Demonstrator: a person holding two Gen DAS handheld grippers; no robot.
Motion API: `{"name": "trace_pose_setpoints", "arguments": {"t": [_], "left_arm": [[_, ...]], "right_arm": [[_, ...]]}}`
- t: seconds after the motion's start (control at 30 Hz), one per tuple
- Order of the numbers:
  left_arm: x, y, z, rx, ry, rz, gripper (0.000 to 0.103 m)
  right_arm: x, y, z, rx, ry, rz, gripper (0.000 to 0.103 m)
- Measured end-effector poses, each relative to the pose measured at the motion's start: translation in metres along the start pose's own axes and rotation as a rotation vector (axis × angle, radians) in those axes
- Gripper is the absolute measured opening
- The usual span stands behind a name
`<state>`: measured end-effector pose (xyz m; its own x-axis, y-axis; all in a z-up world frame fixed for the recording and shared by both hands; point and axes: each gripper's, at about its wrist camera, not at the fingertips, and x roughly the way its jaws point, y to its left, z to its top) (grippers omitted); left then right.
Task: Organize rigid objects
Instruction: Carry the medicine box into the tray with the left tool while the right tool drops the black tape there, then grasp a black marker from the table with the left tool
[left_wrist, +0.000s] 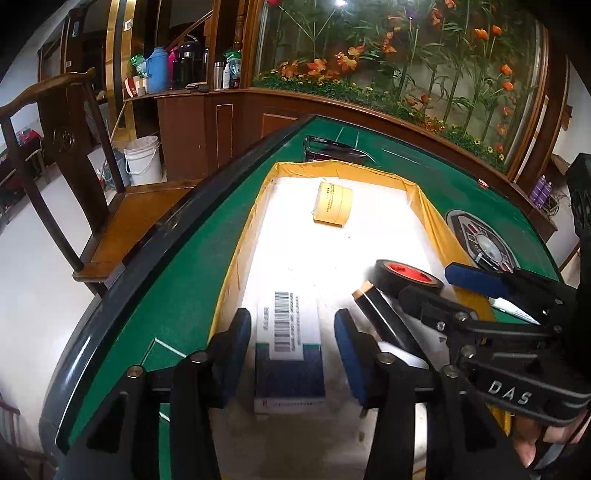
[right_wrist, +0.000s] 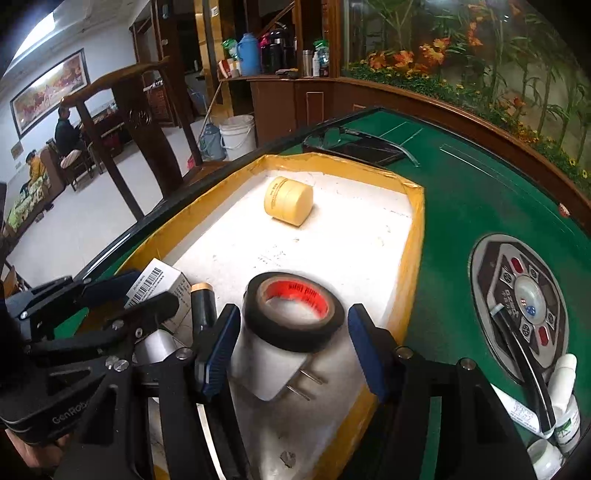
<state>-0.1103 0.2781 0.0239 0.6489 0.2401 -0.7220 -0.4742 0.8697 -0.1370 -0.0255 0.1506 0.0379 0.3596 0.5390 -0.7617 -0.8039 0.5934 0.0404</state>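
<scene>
Inside the tray (right_wrist: 415, 236), both hand-held grippers gape empty: left (left_wrist: 291, 354) straddling box (left_wrist: 290, 354), right (right_wrist: 291, 343) flanking tape (right_wrist: 293, 312).

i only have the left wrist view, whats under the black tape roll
Observer: The black tape roll sits on a white plug adapter, prongs pointing toward the right claw.
Operator: is that claw gripping it
Observer: No, its jaws are open, one either side of the roll, not touching.
Operator: anything right of the tray
Observer: Small white bottles stand on the green table, near its front edge.
</scene>
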Motion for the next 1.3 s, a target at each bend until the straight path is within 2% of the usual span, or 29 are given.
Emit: {"name": "trace_pose_setpoints", "arguments": {"t": [0.03,0.07,0.1,0.17,0.27,0.5,0.67,0.87,1.1,1.2,1.3], "left_arm": [[-0.004,-0.002,-0.001,0.001,-0.008,0.005,0.061],[-0.008,-0.004,-0.002,0.004,-0.018,0.024,0.073],[-0.012,-0.005,-0.002,0.006,-0.027,0.021,0.075],[-0.021,-0.008,-0.002,0.003,-0.041,0.018,0.088],[-0.037,-0.016,-0.005,0.026,-0.072,0.040,0.097],[-0.062,-0.041,-0.016,0.063,-0.080,0.040,0.098],[-0.077,-0.068,-0.027,0.111,-0.103,0.010,0.098],[-0.089,-0.113,-0.042,0.200,-0.120,-0.089,0.098],[-0.075,-0.188,-0.062,0.379,-0.045,-0.203,0.098],[-0.068,-0.210,-0.073,0.439,-0.012,-0.231,0.098],[-0.067,-0.231,-0.085,0.501,0.008,-0.300,0.098]], "right_arm": [[-0.004,-0.001,0.000,0.005,-0.006,0.003,0.060],[-0.008,-0.003,-0.001,0.012,-0.013,0.001,0.060],[-0.014,-0.005,-0.001,0.023,-0.026,-0.002,0.060],[-0.023,-0.010,-0.002,0.042,-0.044,0.008,0.062],[-0.042,-0.021,-0.006,0.091,-0.078,0.045,0.066],[-0.079,-0.046,-0.036,0.157,-0.143,0.064,0.068],[-0.099,-0.087,-0.066,0.252,-0.157,0.054,0.069],[-0.135,-0.158,-0.112,0.365,-0.180,-0.033,0.068],[-0.167,-0.263,-0.172,0.577,-0.159,-0.145,0.068],[-0.165,-0.285,-0.183,0.631,-0.145,-0.150,0.068],[-0.160,-0.298,-0.188,0.675,-0.131,-0.146,0.068]]}}
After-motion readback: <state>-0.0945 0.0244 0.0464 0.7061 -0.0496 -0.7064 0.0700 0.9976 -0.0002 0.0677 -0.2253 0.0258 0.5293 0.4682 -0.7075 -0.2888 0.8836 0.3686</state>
